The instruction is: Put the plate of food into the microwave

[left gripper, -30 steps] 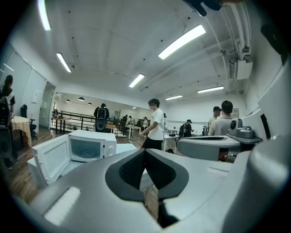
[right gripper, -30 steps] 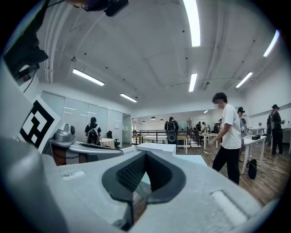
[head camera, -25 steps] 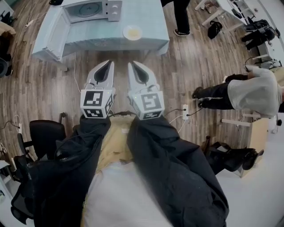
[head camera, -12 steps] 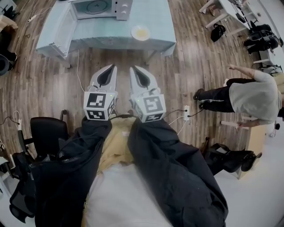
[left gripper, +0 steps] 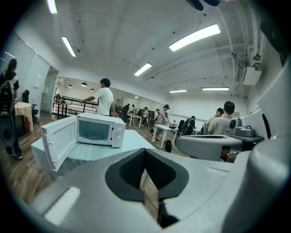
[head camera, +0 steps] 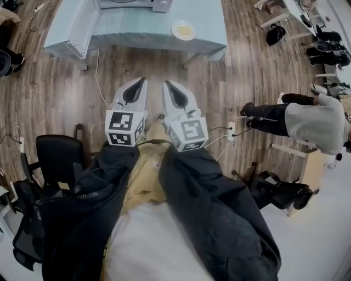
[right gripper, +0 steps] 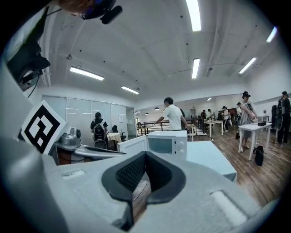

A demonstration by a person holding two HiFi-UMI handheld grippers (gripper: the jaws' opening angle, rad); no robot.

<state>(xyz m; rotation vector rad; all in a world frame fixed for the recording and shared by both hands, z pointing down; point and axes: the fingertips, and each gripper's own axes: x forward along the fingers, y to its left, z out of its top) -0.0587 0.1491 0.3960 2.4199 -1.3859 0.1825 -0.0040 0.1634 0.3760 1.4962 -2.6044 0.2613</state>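
A white plate with yellow food [head camera: 183, 30] sits near the front right of the pale blue table [head camera: 142, 34]. The white microwave [head camera: 131, 3] stands at the table's back and is cut off by the frame's top. Its door hangs open to the left in the left gripper view [left gripper: 97, 131] and the right gripper view [right gripper: 166, 144]. My left gripper [head camera: 142, 81] and right gripper [head camera: 166, 83] are side by side over the wooden floor, well short of the table. Both are shut and hold nothing. The plate shows in neither gripper view.
A black office chair [head camera: 57, 159] stands at my left. A power strip with cables [head camera: 230, 131] lies on the floor to the right. Beside it a person in a grey top [head camera: 315, 121] bends over. Bags and white tables [head camera: 307, 22] fill the far right.
The table, plate and microwave have slid toward the top of the head view, and the microwave is now mostly cut off. Both grippers stay shut, side by side. The person on the right has shifted.
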